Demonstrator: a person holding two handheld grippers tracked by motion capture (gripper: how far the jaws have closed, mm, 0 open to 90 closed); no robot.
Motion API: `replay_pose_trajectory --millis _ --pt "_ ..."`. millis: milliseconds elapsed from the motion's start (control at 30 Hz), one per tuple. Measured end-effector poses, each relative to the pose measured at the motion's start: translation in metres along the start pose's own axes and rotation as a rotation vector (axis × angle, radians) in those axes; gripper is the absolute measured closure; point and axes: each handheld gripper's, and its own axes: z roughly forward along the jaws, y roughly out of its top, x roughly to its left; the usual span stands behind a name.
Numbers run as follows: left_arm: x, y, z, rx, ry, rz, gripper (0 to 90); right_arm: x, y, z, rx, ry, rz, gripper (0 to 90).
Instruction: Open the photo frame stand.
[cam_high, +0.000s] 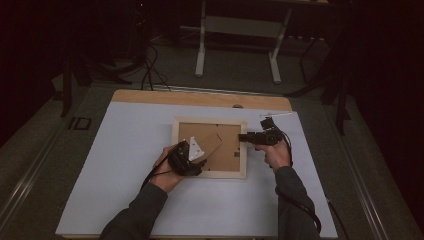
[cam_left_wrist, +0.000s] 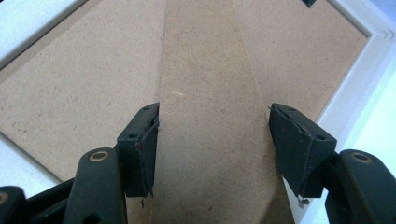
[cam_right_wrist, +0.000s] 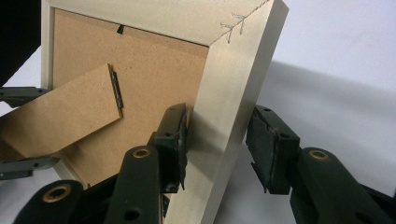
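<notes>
On a white table cover (cam_high: 125, 190) lies a pale wooden picture frame (cam_high: 210, 175), back side up, showing its brown backing board (cam_high: 231, 145). From that board a brown easel stand (cam_left_wrist: 210, 121) lifts up at a slant. Between the left gripper (cam_high: 192, 159) and its spread jaws runs this stand: one pad touches its edge, the other stands just clear, so nothing is clamped. At the frame's far side, the right gripper (cam_right_wrist: 217, 140) straddles the frame's rail; its inner pad rests against the wood, its outer pad hangs apart from it. Small metal hinge (cam_right_wrist: 116, 91) joins stand to board.
</notes>
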Motion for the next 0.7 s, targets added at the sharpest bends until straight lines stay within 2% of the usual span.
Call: replay_pose_trajectory --millis 67,100,133,167,200,333,367,467,533,567,700 --pt "0.004 0.002 -0.001 -0.003 -0.040 -0.037 36.2 0.000 0.000 0.000 0.000 -0.004 0.001 58.0" --pt "0.004 0.002 -0.001 -0.003 -0.040 -0.037 35.7 0.000 0.000 0.000 0.000 -0.004 0.001 58.0" --pt "0.011 0.004 -0.003 -0.009 -0.099 -0.090 34.0 0.001 -0.001 0.000 -0.003 -0.008 -0.001 58.0" --pt "0.011 0.004 -0.003 -0.009 -0.099 -0.090 32.7 0.001 -0.001 0.000 -0.004 -0.008 -0.001 58.0" --pt "0.016 0.005 -0.004 -0.006 -0.133 -0.117 32.1 0.001 -0.001 0.000 -0.005 -0.008 -0.001 58.0" --pt "0.021 0.005 -0.006 -0.006 -0.140 -0.127 31.5 0.002 -0.001 -0.001 -0.006 -0.016 -0.006 57.9" --pt "0.030 0.006 -0.006 0.000 -0.195 -0.186 31.6 0.003 -0.001 -0.001 -0.008 -0.016 -0.011 57.9" --pt "0.036 0.006 -0.004 0.024 -0.245 -0.221 32.5 0.003 -0.002 -0.001 -0.015 -0.018 -0.012 57.9" --pt "0.036 0.006 -0.004 0.024 -0.245 -0.221 33.5 0.003 -0.002 -0.002 -0.015 -0.018 -0.014 57.9" --pt "0.040 0.004 -0.001 0.048 -0.280 -0.262 34.0 0.004 -0.002 -0.002 -0.016 -0.020 -0.017 57.8" --pt "0.042 0.003 0.002 0.065 -0.307 -0.283 36.3 0.004 -0.003 -0.002 -0.021 -0.020 -0.017 57.8"
